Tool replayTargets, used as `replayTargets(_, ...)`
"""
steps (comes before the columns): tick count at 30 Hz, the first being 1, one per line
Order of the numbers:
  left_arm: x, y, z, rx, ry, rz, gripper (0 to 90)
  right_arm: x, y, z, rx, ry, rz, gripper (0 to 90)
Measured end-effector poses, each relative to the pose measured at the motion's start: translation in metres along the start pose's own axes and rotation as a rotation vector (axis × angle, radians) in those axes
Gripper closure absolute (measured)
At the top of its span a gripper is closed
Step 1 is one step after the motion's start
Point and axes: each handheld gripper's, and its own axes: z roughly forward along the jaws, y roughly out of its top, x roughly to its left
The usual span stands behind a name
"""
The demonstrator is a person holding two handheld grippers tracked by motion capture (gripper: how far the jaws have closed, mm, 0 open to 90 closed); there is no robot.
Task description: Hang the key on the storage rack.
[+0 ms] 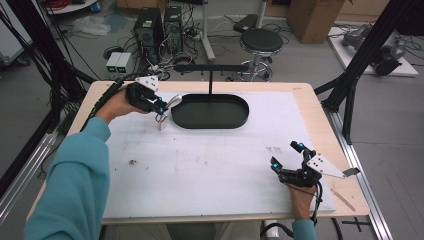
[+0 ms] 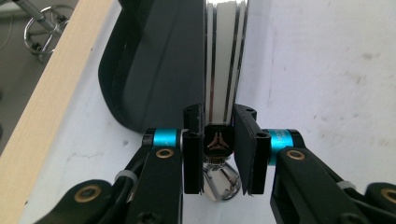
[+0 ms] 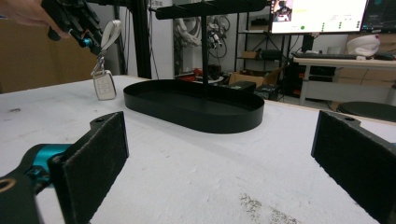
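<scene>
Up at ten o'clock, our left gripper pinches the key fob's strap; the key fob dangles beside the black tray. We judge it light, swingy. Our right gripper rests spread at five o'clock on the surface.

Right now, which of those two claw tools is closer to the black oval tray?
The left gripper. It hangs just off the black oval tray's left end, holding a key fob. The right gripper sits at the table's near right corner, jaws open.
</scene>
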Motion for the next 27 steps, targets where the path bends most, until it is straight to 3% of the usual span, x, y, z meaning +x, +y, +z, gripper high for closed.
replayTargets(7,0.003,0.004,-0.001,-0.131,-0.016,-0.05,74.0,0.0,0.0,0.0,0.0,0.0,0.0,3.2)
replayTargets(11,0.004,0.007,0.0,-0.198,-0.002,-0.069,74.0,0.0,0.0,0.0,-0.001,0.0,0.0,3.2)
replayTargets(19,0.007,0.01,0.002,-0.259,0.028,-0.118,74.0,0.0,0.0,0.0,0.002,0.0,0.0,3.2)
replayTargets(27,0.01,0.013,0.007,-0.307,0.053,-0.193,74.0,0.0,0.0,0.0,0.0,0.001,-0.001,3.2)
